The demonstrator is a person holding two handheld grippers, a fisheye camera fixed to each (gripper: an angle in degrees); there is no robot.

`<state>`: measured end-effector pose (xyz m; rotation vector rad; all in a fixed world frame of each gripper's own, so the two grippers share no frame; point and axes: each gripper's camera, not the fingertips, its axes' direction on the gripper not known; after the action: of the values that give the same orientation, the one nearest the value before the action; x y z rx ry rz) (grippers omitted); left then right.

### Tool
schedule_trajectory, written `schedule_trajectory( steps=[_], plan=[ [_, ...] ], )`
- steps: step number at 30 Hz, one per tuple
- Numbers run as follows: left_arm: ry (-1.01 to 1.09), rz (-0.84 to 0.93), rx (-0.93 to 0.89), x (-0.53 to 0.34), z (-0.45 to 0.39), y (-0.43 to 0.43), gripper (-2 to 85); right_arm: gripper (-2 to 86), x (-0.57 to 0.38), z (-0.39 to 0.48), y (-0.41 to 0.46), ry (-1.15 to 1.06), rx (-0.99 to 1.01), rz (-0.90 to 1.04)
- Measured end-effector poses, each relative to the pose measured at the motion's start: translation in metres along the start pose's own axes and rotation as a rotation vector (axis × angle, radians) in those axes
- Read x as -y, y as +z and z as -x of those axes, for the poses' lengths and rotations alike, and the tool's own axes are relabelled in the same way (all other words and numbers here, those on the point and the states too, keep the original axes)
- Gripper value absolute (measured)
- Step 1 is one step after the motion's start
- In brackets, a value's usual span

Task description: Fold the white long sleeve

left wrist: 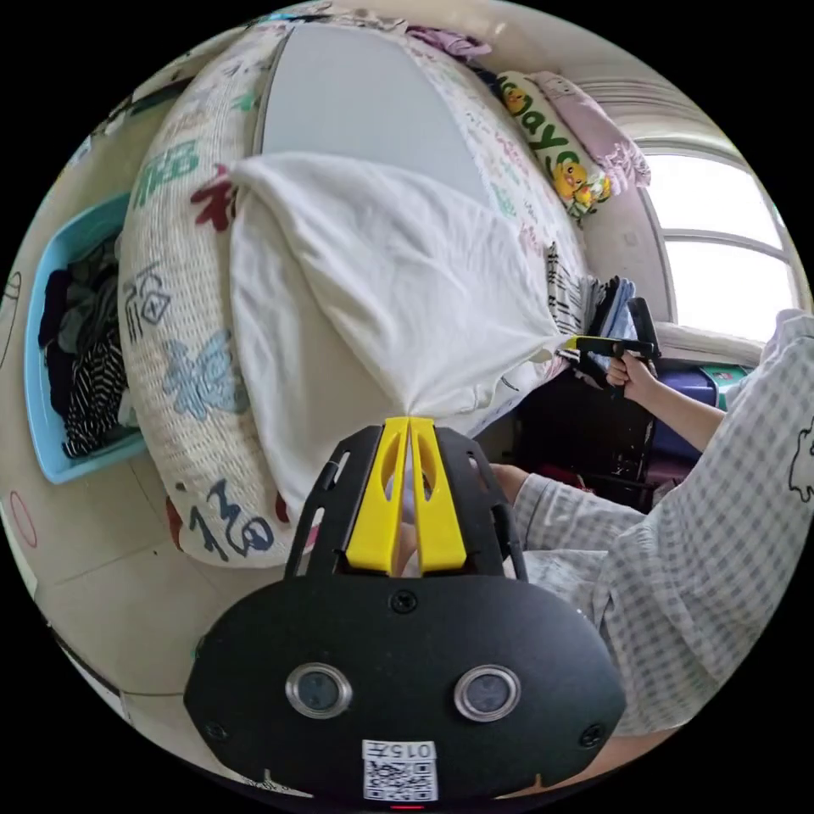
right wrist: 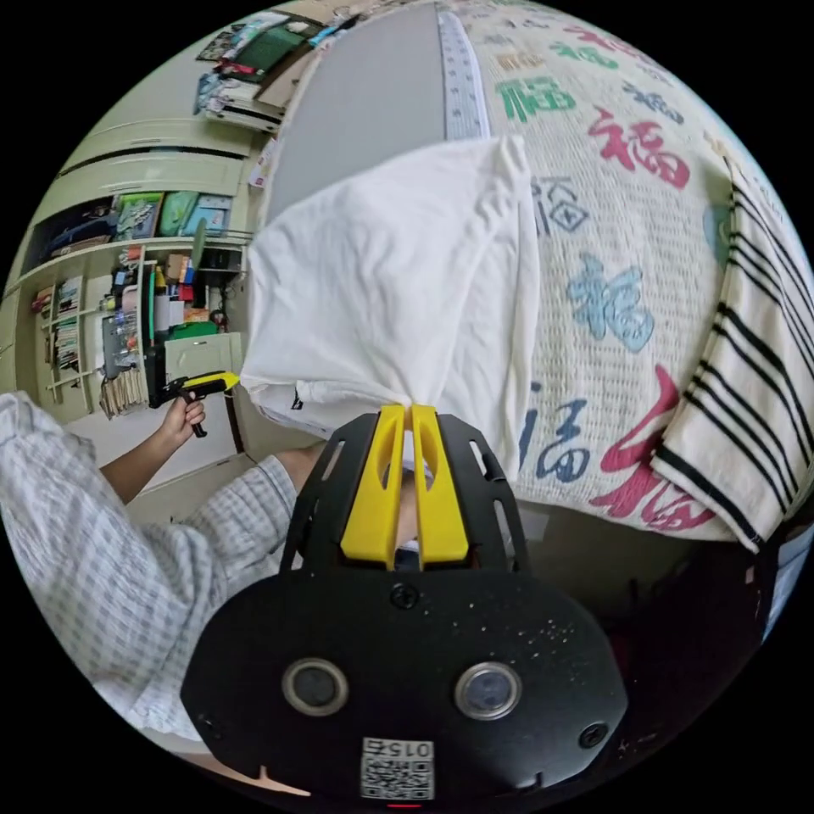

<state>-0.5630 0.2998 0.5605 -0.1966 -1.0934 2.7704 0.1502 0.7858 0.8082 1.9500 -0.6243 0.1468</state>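
Nearest in the left gripper view we see the left gripper [left wrist: 409, 421], yellow jaws pressed together on a bunched edge of the white long sleeve [left wrist: 373, 280]. In the right gripper view the right gripper [right wrist: 410, 410] is the same: jaws closed tight, pinching a gathered bit of white cloth at the tips.

The garment is lifted at the near edge of the bed and stretched taut between the two pinch points. Its far part drapes back onto the patterned bedspread [left wrist: 170, 280], with a fold line running up to a far corner. In the left gripper view we also see the other gripper at the garment's right corner, held by a hand [left wrist: 632, 373] with a checked sleeve [left wrist: 678, 543] closer in. In the right gripper view the other gripper shows at the left, at the cloth's left corner.

Just beyond the garment, a grey mat [left wrist: 356, 93] lies on the bed. A striped folded cloth [right wrist: 738, 407] hangs over the bed edge to the right in the right gripper view. Beside the bed, a blue basket [left wrist: 38, 373] holds dark clothes. Farther off are a pillow [left wrist: 551, 144], a bright window [left wrist: 721, 246] and shelves [right wrist: 127, 305].
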Motion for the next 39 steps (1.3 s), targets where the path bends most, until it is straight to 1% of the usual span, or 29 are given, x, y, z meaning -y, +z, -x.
schedule_trajectory(
  steps=[2,6,7,9,11,12,13,14,16,17,18,20,22,24,25,26,27,32,36,39],
  plan=[
    [-0.033,0.072,0.043,-0.009,0.008,0.027,-0.7,0.9,-0.006,-0.01,0.024,0.064,-0.041,0.027],
    [-0.063,0.068,0.056,-0.017,0.012,0.031,-0.3,1.8,-0.009,-0.006,0.023,0.097,-0.006,-0.005],
    [-0.102,0.042,0.065,-0.018,0.016,0.028,0.1,2.5,-0.01,-0.004,0.021,0.087,-0.014,-0.006],
    [-0.176,0.004,0.025,-0.018,0.025,0.027,1.8,3.1,-0.01,-0.002,0.018,0.088,-0.025,0.003],
    [-0.271,-0.064,-0.065,-0.017,0.034,0.033,7.5,3.8,-0.011,0.004,0.008,0.097,-0.119,-0.015],
    [-0.293,-0.073,-0.084,-0.016,0.035,0.036,8.2,4.3,-0.011,0.007,0.005,0.092,-0.158,-0.022],
    [-0.334,-0.077,-0.101,-0.015,0.038,0.043,9.2,5.3,-0.011,0.012,-0.001,0.096,-0.241,-0.041],
    [-0.372,-0.086,-0.091,-0.015,0.041,0.05,9.7,5.8,-0.01,0.017,-0.006,0.092,-0.275,-0.062],
    [-0.421,-0.103,-0.066,-0.017,0.045,0.059,9.5,6.8,-0.006,0.031,-0.004,0.037,-0.25,-0.068],
    [-0.444,-0.106,-0.058,-0.017,0.046,0.064,8.7,7.4,-0.001,0.043,0.006,-0.026,-0.236,-0.034],
    [-0.451,-0.102,-0.055,-0.017,0.046,0.067,8.3,7.6,0.002,0.05,0.014,-0.065,-0.238,-0.005],
    [-0.465,-0.097,-0.026,-0.019,0.046,0.073,4.7,8.3,0.011,0.076,0.048,-0.21,-0.314,0.107],
    [-0.463,-0.095,-0.026,-0.021,0.049,0.075,1.9,8.4,0.016,0.086,0.068,-0.258,-0.351,0.155],
    [-0.47,-0.1,-0.06,-0.025,0.053,0.075,0.7,7.2,0.02,0.088,0.084,-0.273,-0.33,0.205],
    [-0.477,-0.102,-0.067,-0.028,0.055,0.073,0.3,3.8,0.021,0.088,0.09,-0.276,-0.334,0.221],
    [-0.474,-0.109,-0.069,-0.031,0.055,0.07,0.0,1.8,0.021,0.089,0.091,-0.273,-0.395,0.213],
    [-0.468,-0.111,-0.07,-0.033,0.055,0.068,-0.1,1.5,0.022,0.089,0.091,-0.28,-0.409,0.218],
    [-0.433,-0.102,-0.056,-0.043,0.049,0.053,-0.4,0.2,0.021,0.097,0.074,-0.304,-0.349,0.251],
    [-0.412,-0.076,-0.053,-0.048,0.048,0.046,-0.4,0.1,0.009,0.107,0.058,-0.348,-0.347,0.269],
    [-0.404,-0.029,-0.016,-0.053,0.053,0.053,-0.3,0.5,0.003,0.105,0.059,-0.351,-0.359,0.305]
  ],
)
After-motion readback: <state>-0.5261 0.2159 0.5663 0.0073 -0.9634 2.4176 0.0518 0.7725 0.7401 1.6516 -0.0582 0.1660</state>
